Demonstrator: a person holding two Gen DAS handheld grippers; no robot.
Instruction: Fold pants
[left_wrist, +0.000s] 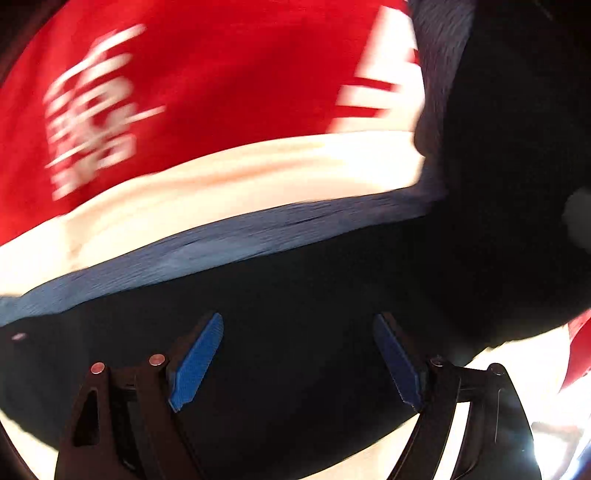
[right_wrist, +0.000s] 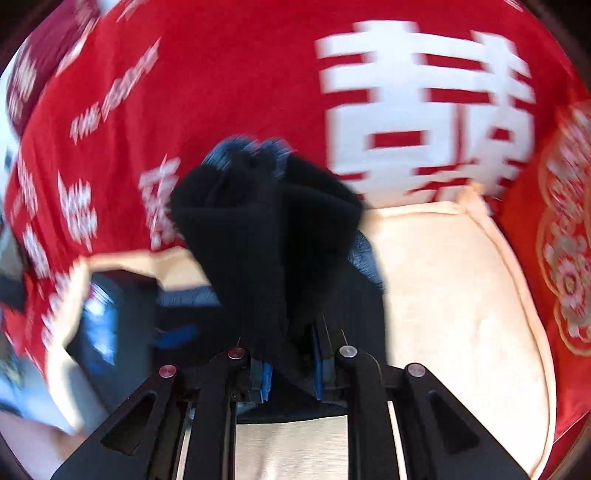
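Note:
The pants (left_wrist: 295, 288) are dark navy, almost black, with a ribbed blue waistband (left_wrist: 207, 247). In the left wrist view they lie spread on a cream cushion (left_wrist: 258, 177). My left gripper (left_wrist: 297, 362) is open just above the dark cloth, its blue pads (left_wrist: 197, 363) wide apart and holding nothing. In the right wrist view my right gripper (right_wrist: 291, 373) is shut on a bunched fold of the pants (right_wrist: 266, 229), which rises in a lump in front of the fingers. Both views are motion-blurred.
A red blanket (right_wrist: 229, 74) with white characters covers the backrest behind the cream cushion (right_wrist: 450, 295). A red embroidered cushion (right_wrist: 561, 236) stands at the right. A dark boxy object (right_wrist: 107, 317) shows at the left, blurred.

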